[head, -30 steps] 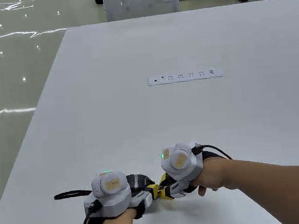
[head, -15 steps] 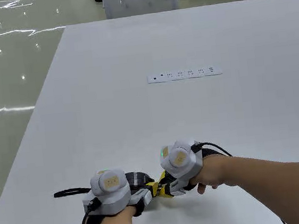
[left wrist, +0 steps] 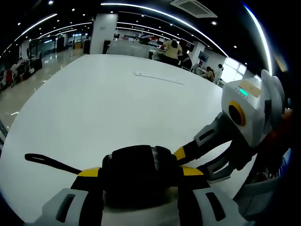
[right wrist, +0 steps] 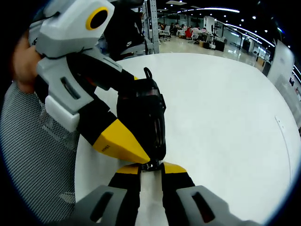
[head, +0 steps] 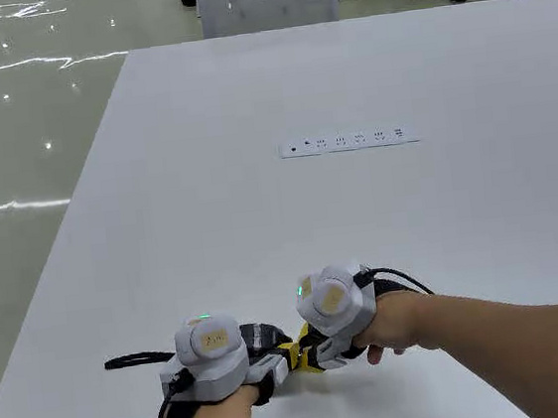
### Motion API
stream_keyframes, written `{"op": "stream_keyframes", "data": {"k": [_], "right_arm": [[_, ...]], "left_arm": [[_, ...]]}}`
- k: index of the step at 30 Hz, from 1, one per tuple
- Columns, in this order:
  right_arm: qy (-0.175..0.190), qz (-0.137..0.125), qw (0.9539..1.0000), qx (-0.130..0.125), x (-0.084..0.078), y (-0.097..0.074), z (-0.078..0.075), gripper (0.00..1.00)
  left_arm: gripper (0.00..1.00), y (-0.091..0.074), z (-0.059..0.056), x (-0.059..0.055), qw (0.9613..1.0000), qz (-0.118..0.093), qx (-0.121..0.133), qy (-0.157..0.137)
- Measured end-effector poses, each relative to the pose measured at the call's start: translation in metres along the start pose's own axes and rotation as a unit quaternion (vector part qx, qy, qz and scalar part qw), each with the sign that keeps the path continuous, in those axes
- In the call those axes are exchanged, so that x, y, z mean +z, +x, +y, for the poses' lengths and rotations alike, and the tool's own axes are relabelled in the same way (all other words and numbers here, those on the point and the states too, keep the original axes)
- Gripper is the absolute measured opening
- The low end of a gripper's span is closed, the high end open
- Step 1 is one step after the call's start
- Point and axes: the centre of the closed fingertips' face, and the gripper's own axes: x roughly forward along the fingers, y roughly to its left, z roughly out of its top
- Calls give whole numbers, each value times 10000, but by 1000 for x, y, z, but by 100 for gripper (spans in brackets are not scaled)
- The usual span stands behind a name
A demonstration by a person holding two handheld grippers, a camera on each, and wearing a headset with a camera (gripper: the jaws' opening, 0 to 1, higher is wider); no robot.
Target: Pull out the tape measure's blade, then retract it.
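At the desk's [head: 361, 230] near edge, the left gripper [left wrist: 141, 178] clamps the black tape measure [right wrist: 146, 113], and the right gripper [right wrist: 150, 171] pinches its blade tip [right wrist: 151, 165]. Farther off on the white desk lies a power strip [head: 348, 142]. Glossy floor [head: 20, 116] reflects the lights.

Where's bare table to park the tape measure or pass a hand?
Free: table between the power strip and the tape measure, and either side of the strip. Crowded: near edge, where left hand-held gripper and right hand-held gripper clamp it, strap lying left.
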Motion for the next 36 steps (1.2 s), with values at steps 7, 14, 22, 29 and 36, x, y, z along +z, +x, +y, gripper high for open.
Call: {"op": "stream_keyframes", "data": {"k": [7, 14, 22, 29, 36], "right_arm": [[788, -117, 9968, -61, -5, -8, 5, 31], [1009, -307, 9941, -236, -9, -28, 0, 39], [1011, -681, 9911, -543, -13, -66, -6, 63], [1326, -971, 9819, -937, -39, -104, -15, 75], [1666, -1263, 9645, -1614, -72, -147, -28, 78]], "left_arm": [[64, -11, 2, 13, 9989, -154, -337, 271], [100, -18, 27, 39, 9971, -485, -382, 448], [100, -35, 44, 64, 9923, -698, -746, 697], [100, -50, 29, 59, 9762, -747, -1628, 1227], [100, -59, 40, 60, 9706, -785, -1539, 1676]]}}
